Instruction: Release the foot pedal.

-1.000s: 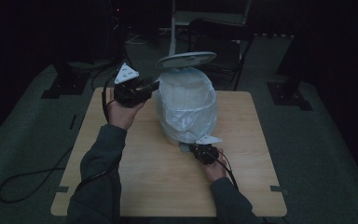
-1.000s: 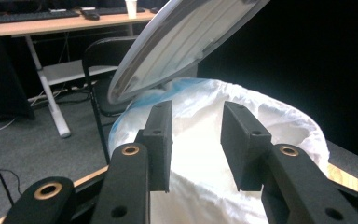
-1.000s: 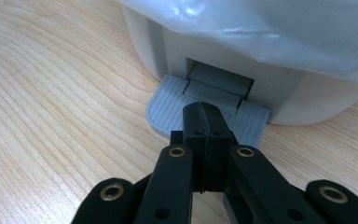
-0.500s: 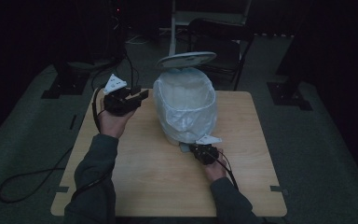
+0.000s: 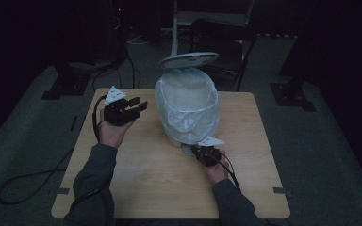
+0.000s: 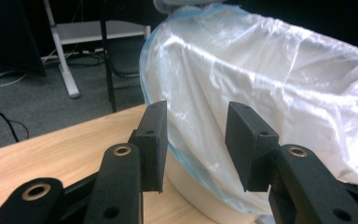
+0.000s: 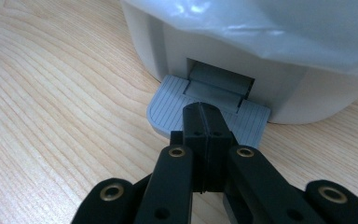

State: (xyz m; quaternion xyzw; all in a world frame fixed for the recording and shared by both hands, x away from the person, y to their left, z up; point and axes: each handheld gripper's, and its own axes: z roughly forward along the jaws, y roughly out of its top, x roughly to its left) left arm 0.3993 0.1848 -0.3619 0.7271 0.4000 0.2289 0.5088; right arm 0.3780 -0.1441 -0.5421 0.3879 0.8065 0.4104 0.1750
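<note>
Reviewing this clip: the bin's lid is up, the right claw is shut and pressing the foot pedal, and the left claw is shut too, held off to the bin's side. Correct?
Not quite. The left claw is open: the left gripper view shows a clear gap between its jaws, with the bag-lined bin beyond. The rest holds: the lid is up, and the right claw is shut on top of the foot pedal.

High view: dim and underexposed; the surroundings fall to near black, and only the wooden table (image 5: 169, 179) and the white bag (image 5: 188, 110) pick up light, with soft detail and visible noise. Left gripper view: brighter, evenly lit; the bag shows pale glare across its creases, and the 2 near jaws are slightly soft. Right gripper view: the brightest, with diffuse light, crisp wood grain, a faint shadow under the grey pedal (image 7: 168, 109), and a blurred bag at the top.
</note>
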